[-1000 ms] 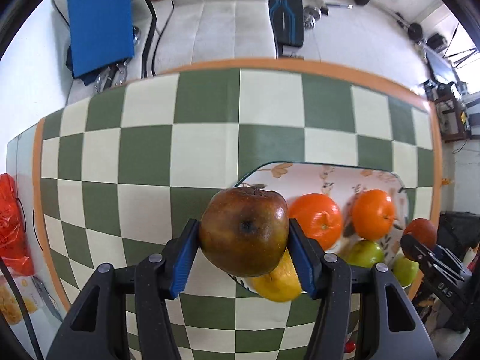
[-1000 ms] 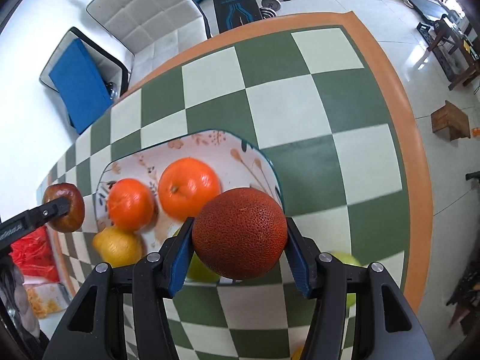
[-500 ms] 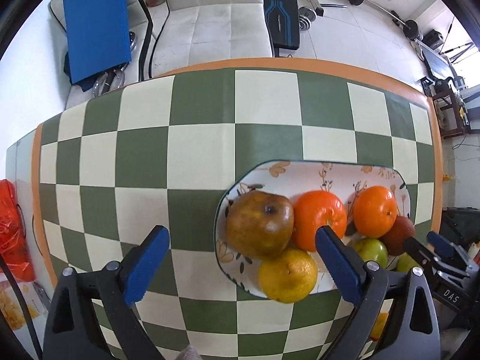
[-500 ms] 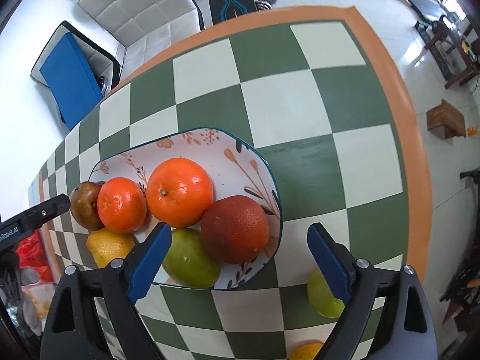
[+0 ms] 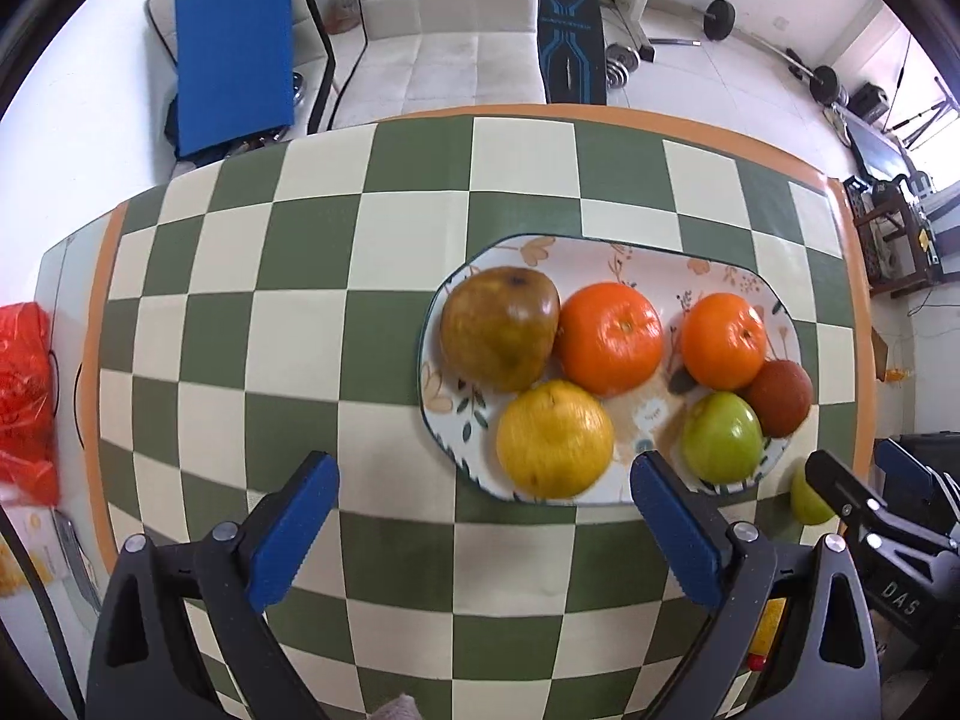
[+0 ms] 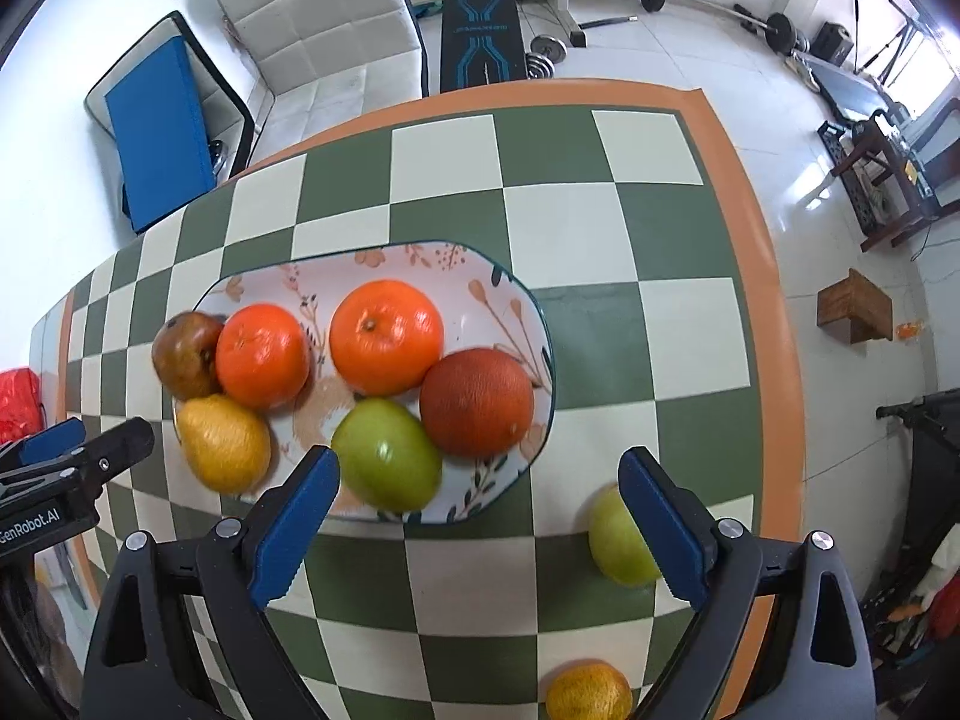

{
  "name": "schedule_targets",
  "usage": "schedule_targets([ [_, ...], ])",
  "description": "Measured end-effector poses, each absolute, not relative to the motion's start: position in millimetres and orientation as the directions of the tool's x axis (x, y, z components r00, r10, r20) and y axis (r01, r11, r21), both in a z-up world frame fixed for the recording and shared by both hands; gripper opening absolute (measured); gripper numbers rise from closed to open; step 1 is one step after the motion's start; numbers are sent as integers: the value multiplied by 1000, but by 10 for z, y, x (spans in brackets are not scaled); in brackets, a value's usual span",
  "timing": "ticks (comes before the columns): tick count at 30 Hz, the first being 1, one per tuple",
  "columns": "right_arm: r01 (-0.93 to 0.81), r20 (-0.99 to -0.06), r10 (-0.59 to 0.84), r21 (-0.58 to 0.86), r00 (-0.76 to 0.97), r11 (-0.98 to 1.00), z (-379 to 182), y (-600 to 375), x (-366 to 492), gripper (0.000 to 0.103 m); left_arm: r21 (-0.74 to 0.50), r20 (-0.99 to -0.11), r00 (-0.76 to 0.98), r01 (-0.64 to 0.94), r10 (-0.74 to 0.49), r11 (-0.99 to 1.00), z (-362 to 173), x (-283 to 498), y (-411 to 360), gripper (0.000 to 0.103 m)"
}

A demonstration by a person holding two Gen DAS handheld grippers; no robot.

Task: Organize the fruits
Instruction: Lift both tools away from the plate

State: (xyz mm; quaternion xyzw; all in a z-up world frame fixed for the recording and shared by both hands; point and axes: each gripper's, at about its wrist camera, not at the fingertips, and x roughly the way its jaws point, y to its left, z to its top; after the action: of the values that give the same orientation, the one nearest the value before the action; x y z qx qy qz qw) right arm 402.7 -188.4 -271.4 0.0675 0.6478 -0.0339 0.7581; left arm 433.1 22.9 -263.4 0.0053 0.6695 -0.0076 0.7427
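A floral plate on the checkered table holds a brown-green apple, two oranges, a yellow citrus, a green apple and a dark red orange. My left gripper hangs open above the plate's near edge, with nothing between its pads. My right gripper is above the near right end of the plate. Its jaws are opening, and the dark red orange lies free on the plate. A loose green fruit sits partly behind its right finger.
A yellow-orange fruit lies near the table's front right corner. The orange-bordered table edge runs close on the right. A red bag sits past the left edge. Bare checkered cloth spreads left of the plate.
Both grippers opened and let go. The brown-green apple now rests at the plate's left end and the dark red orange at its right. Both grippers rose and drew back toward the near edge.
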Motion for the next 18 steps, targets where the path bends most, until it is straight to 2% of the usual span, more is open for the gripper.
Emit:
schedule_targets([
  [8,124,-972,27,58,235,991,-2378,-1877,3629,96,2,-976,217,26,-4,1000,-2225,3947,179,100],
  [18,83,-928,32,67,370,994,-1607,-1799,3152,96,-2,-939,344,54,-21,999,-1614,3483,126,100],
])
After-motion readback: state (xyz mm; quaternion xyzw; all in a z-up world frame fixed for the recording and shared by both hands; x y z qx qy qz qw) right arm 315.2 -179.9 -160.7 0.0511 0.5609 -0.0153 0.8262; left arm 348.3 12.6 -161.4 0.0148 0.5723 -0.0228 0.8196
